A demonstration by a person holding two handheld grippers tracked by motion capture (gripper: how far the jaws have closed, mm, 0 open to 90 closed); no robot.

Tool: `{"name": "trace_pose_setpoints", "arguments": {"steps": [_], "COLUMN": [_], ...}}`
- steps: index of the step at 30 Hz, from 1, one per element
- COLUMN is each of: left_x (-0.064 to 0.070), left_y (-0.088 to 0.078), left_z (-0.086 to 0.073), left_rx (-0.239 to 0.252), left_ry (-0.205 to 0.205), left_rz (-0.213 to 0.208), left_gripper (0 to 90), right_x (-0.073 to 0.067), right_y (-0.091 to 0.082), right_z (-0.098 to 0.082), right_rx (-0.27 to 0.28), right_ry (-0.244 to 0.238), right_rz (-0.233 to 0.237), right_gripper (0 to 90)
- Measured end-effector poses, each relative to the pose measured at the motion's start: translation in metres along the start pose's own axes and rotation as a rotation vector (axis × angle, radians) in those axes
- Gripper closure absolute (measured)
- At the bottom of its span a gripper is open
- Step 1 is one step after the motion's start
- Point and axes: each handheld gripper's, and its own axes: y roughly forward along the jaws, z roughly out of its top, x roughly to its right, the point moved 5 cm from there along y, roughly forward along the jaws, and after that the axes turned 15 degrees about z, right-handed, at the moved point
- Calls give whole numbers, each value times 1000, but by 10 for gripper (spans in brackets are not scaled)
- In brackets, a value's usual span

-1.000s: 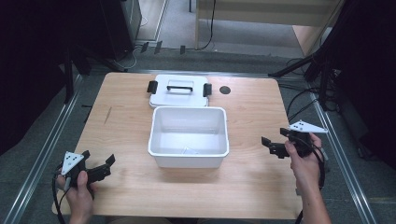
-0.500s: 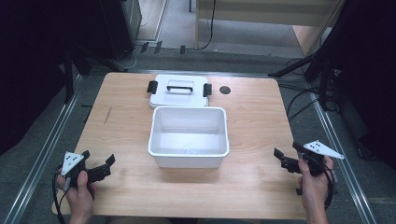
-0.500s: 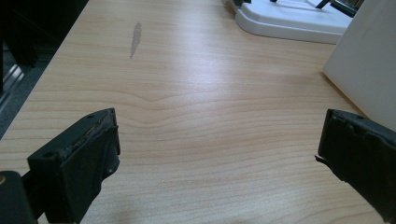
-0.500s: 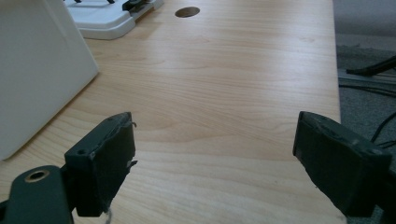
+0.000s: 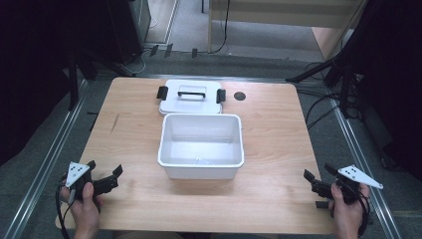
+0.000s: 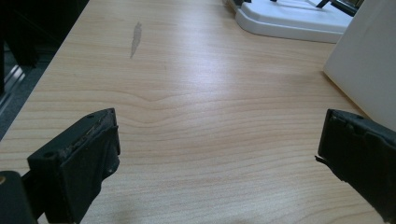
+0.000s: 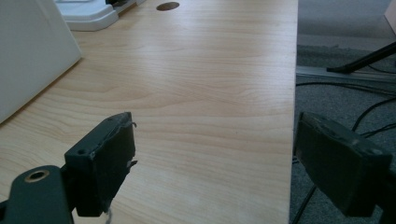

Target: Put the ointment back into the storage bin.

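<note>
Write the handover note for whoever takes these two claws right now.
Left claw: open, holding nothing, at the near left corner of the table.
Right claw: open, holding nothing, at the near right edge.
White box: mid-table, open; something small and clear seems to lie inside.
Lid: flat on the table just behind the box, handle up.
Done: lid is off.
Left: probably putting the lid back on.

white bin (image 5: 201,147) mid-table, lid (image 5: 190,96) behind, bare table (image 5: 278,129) either side
</note>
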Motion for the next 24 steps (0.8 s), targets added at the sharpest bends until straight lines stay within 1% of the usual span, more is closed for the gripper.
{"name": "trace_pose_setpoints", "arguments": {"steps": [4, 5, 10, 12, 15, 19, 21, 24], "left_x": [0, 0, 0, 0, 0, 0, 0, 0], "left_y": [0, 0, 0, 0, 0, 0, 0, 0], "left_z": [0, 0, 0, 0, 0, 0, 0, 0], "left_rx": [0, 0, 0, 0, 1, 0, 0, 0], "left_ry": [0, -1, 0, 0, 0, 0, -1, -2], "left_rz": [1, 1, 1, 1, 2, 1, 1, 1], "left_gripper": [0, 0, 0, 0, 0, 0, 0, 0], "right_x": [2, 2, 1, 0, 0, -1, -2, -3], "right_y": [-6, -8, -11, -11, -11, -8, -7, -5], "right_z": [-7, -11, -16, -18, -20, -24, -25, -27], "right_rx": [8, 17, 24, 30, 39, 44, 50, 47], "right_ry": [4, 7, 2, -7, -8, -16, -20, -38], "right_rz": [-11, -7, -2, -5, -10, 9, 10, -2], "right_gripper": [132, 132, 132, 132, 133, 134, 134, 134]}}
